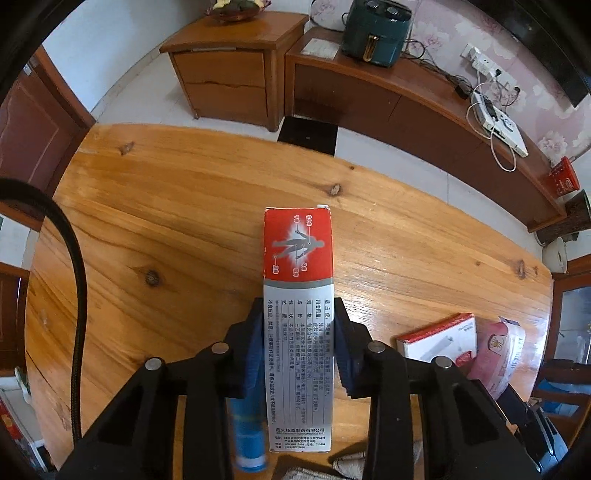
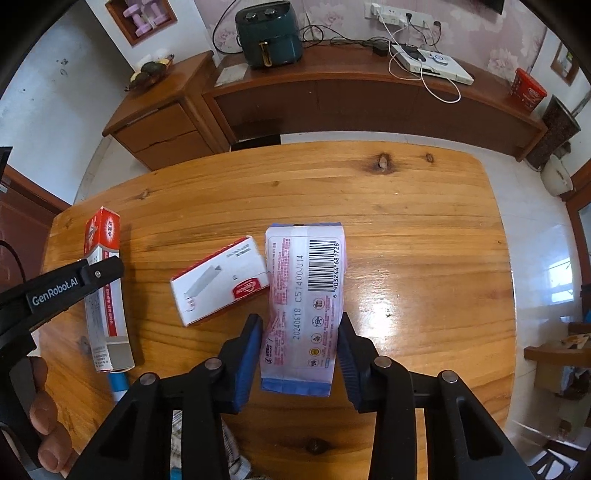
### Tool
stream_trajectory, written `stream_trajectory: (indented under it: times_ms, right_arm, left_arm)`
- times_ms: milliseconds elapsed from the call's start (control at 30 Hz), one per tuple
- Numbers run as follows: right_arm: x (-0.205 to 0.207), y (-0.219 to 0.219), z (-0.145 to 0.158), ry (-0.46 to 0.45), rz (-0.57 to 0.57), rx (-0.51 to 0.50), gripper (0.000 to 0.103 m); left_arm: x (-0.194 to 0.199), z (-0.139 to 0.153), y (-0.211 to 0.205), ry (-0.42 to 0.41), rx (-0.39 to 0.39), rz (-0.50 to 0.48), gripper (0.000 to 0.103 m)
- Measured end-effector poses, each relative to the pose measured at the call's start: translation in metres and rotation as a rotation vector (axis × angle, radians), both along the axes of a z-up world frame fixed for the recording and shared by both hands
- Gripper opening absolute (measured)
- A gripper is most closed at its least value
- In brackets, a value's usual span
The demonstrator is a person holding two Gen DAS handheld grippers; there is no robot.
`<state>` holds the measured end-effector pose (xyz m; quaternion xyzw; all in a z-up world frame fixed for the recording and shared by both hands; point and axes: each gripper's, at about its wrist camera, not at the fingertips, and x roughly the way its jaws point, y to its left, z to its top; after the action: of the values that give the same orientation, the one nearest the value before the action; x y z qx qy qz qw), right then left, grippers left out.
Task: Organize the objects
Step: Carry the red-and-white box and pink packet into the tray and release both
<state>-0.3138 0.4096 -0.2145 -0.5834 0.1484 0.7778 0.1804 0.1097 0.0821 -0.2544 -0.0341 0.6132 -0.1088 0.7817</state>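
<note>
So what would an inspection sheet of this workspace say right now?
Surface: wooden table, glossy, knotted.
Job's things: long red and grey box; white and red box lying flat; pink pack; blue tube, partly hidden.
Clutter: patterned cloth at the near edge.
Grippers: left gripper shut on the long box; right gripper astride the pink pack, pads seemingly touching.
Cables: black cable at left; white leads on the sideboard.
Surroundings: sideboard with green air fryer, fruit bowl.
</note>
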Motion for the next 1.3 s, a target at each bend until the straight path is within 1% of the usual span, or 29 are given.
stream_trajectory:
  times_ms: [100, 167, 300, 400, 533, 667, 800, 967, 1133, 1300]
  right_arm:
    - [0.005, -0.004, 0.008, 0.01, 0.006, 0.0, 0.04]
    - [0.01, -0.006, 0.016, 0.026, 0.007, -0.007, 0.04]
    - [0.022, -0.011, 0.033, 0.061, 0.006, -0.025, 0.04]
    - [0.035, -0.017, 0.047, 0.089, 0.009, -0.036, 0.04]
    - [0.058, -0.026, 0.071, 0.134, 0.02, -0.035, 0.04]
    - [0.085, -0.037, 0.102, 0.186, 0.026, -0.046, 0.04]
    - [0.116, -0.052, 0.132, 0.229, 0.039, -0.041, 0.04]
    - [0.16, -0.072, 0.162, 0.271, 0.061, -0.056, 0.04]
    - [0.2, -0.09, 0.177, 0.291, 0.083, -0.059, 0.04]
    - [0.237, -0.11, 0.183, 0.294, 0.118, -0.058, 0.04]
  left_arm:
    - [-0.003, 0.013, 0.003, -0.019, 0.002, -0.012, 0.037]
    - [-0.006, 0.024, 0.005, -0.034, -0.012, -0.021, 0.037]
    - [-0.02, 0.046, 0.013, -0.069, -0.012, -0.042, 0.037]
    - [-0.031, 0.057, 0.019, -0.074, -0.017, -0.061, 0.037]
    - [-0.053, 0.079, 0.033, -0.107, -0.028, -0.078, 0.037]
    - [-0.07, 0.097, 0.048, -0.114, -0.036, -0.081, 0.037]
    - [-0.096, 0.119, 0.064, -0.141, -0.036, -0.096, 0.037]
    - [-0.138, 0.139, 0.082, -0.167, -0.028, -0.127, 0.037]
    - [-0.18, 0.152, 0.099, -0.187, -0.028, -0.152, 0.037]
    - [-0.218, 0.154, 0.107, -0.185, -0.029, -0.172, 0.037]
